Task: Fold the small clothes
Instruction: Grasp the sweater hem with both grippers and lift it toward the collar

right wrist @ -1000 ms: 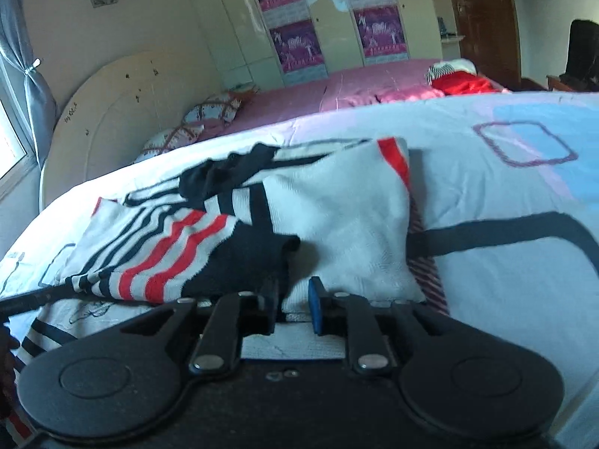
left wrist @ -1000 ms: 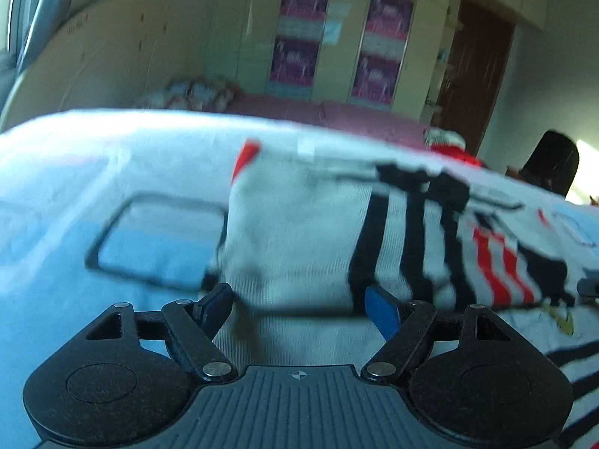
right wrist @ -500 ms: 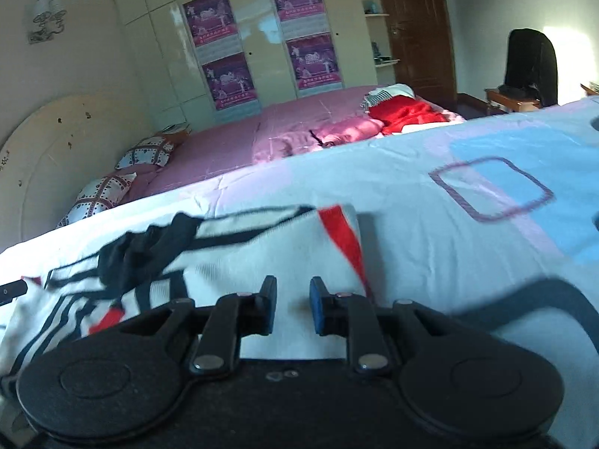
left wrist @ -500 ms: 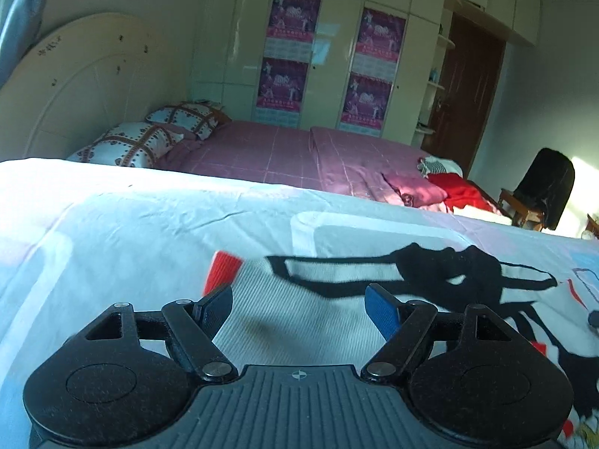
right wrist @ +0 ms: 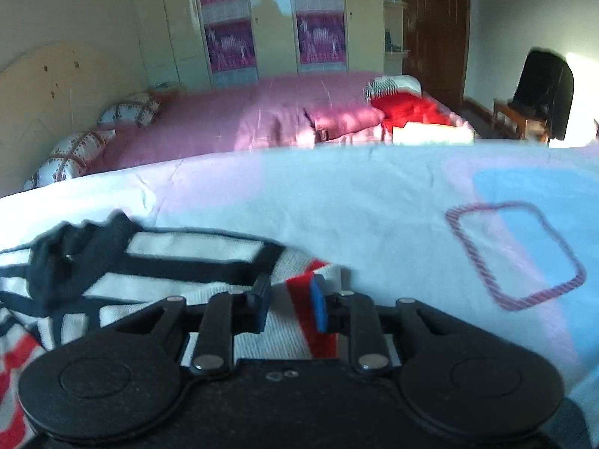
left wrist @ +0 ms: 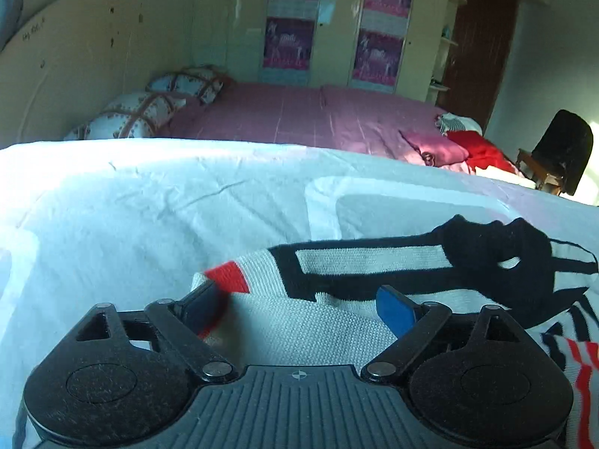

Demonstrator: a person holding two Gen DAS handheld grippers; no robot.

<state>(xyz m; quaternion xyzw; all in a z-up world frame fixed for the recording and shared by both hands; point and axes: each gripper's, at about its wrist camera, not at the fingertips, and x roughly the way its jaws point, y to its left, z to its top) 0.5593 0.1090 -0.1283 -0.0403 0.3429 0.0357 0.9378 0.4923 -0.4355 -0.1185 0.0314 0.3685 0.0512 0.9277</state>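
Note:
A small knitted garment, grey-white with black and red stripes [left wrist: 337, 262], lies on the pale bed sheet [left wrist: 149, 205]. My left gripper [left wrist: 299, 305] is open, its fingers wide apart over the garment's left corner with the red tip. In the right wrist view the same garment [right wrist: 187, 250] lies at the lower left. My right gripper [right wrist: 288, 305] stands narrowly open, a gap between its blue pads, with the garment's red-edged right corner lying in that gap.
A second bed with a pink cover [left wrist: 318, 119], patterned pillows [left wrist: 138, 116] and red clothes [right wrist: 411, 110] stands beyond. A wardrobe with posters [right wrist: 269, 18], a brown door [right wrist: 434, 26] and a dark chair [right wrist: 543, 89] line the far wall.
Both grippers have moved forward over the garment toward its far corners and tilted up. The right gripper's jaws have opened a little. The garment now lies lower in both views.

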